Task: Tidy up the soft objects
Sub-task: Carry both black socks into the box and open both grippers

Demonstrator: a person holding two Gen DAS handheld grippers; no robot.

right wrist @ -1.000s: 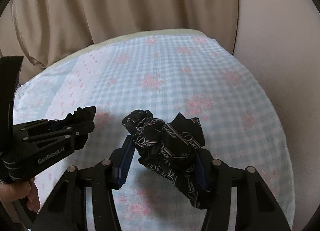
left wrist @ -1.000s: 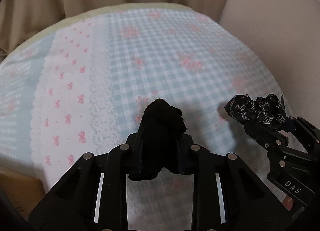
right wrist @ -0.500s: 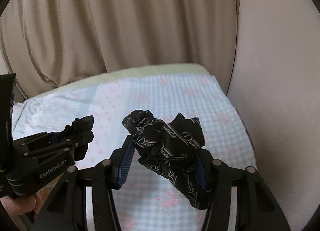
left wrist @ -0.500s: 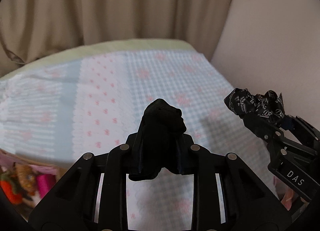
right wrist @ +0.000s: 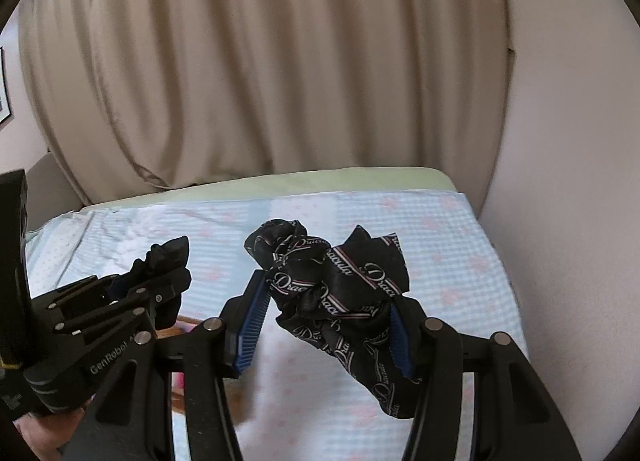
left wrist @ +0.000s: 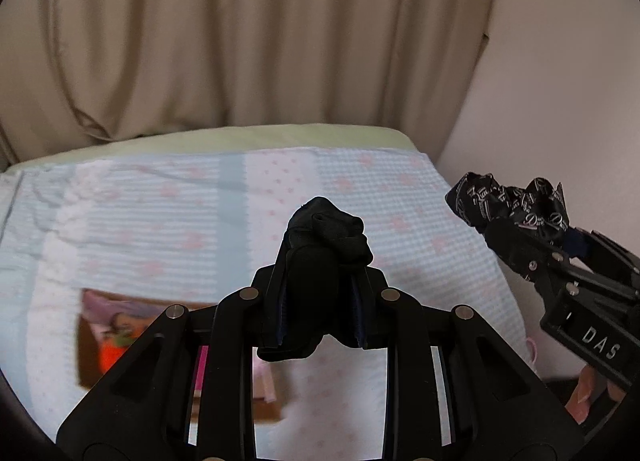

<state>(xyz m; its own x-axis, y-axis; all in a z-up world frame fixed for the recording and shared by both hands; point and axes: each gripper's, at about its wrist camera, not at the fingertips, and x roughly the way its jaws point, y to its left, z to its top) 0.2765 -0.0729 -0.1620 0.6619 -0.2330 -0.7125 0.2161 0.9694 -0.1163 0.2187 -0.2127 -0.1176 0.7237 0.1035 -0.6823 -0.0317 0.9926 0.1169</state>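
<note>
At the bottom centre of the left wrist view the left gripper (left wrist: 320, 281) has its fingers pinched tight on a bunched plain black cloth (left wrist: 326, 231), held in the air above the pale blue bedspread with pink flowers (left wrist: 160, 221). In the lower middle of the right wrist view the right gripper (right wrist: 326, 321) clamps a crumpled black scrunchie with white lettering (right wrist: 340, 289) between its blue-padded fingers (right wrist: 250, 321), part of it hanging below them. A cardboard box of colourful items (left wrist: 120, 337) shows blurred at lower left, and a beige curtain (right wrist: 280, 61) fills the top
</note>
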